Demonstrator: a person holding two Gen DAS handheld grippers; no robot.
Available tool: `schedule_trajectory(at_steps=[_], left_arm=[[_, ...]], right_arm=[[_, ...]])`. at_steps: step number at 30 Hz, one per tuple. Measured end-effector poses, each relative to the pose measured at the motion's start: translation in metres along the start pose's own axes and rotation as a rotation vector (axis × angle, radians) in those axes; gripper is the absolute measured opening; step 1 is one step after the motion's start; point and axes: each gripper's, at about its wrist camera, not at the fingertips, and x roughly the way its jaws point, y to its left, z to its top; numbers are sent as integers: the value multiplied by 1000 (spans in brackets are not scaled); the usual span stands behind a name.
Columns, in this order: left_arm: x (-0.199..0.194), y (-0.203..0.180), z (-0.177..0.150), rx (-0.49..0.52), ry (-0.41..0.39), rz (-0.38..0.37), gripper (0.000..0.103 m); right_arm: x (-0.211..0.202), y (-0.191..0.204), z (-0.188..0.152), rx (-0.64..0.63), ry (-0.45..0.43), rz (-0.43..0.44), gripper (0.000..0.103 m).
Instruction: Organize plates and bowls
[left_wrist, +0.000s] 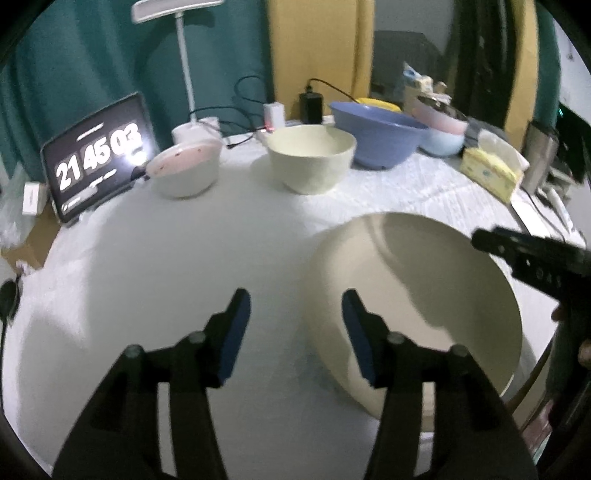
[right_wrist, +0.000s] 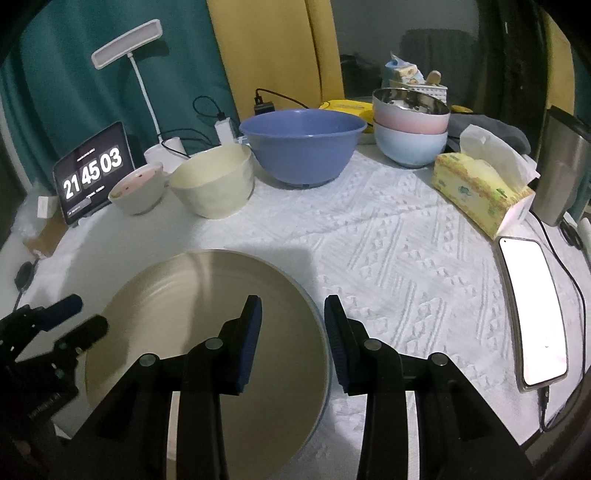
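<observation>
The left hand-held gripper (left_wrist: 295, 314) hovers low over the desk (left_wrist: 147, 258) with its fingers apart and holding nothing, its right finger over the left rim of the beige plate (left_wrist: 424, 295) that lies at the desk's near edge. The right hand-held gripper (right_wrist: 293, 325) is also spread wide and empty, straddling the plate's right rim. The cream bowl (right_wrist: 214, 181), blue bowl (right_wrist: 303, 144) and small pink bowl (right_wrist: 136, 188) stand along the far edge.

A tablet clock (right_wrist: 92, 171) and desk lamp (right_wrist: 127, 44) stand far ahead-left of the tongs, a tissue box (right_wrist: 480, 188) and lit phone (right_wrist: 532, 310) to their right.
</observation>
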Motion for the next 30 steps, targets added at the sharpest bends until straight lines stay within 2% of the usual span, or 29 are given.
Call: schedule_trajectory(at_steps=[3, 5, 6, 17, 24, 30], left_arm=[[3, 10, -1, -63, 8, -19, 56], [6, 15, -3, -95, 19, -37, 56], [7, 15, -4, -104, 25, -44, 56], [29, 6, -16, -108, 106, -80, 56], [34, 0, -15, -88, 90, -112, 56], [36, -3, -14, -81, 90, -146, 56]], right_arm=[[-1, -4, -3, 9, 2, -3, 39], [-1, -7, -5, 17, 3, 3, 53], [-1, -8, -6, 23, 6, 9, 54], [14, -18, -19, 70, 72, 29, 55], [24, -18, -26, 104, 112, 68, 55], [24, -14, -27, 98, 110, 96, 53]])
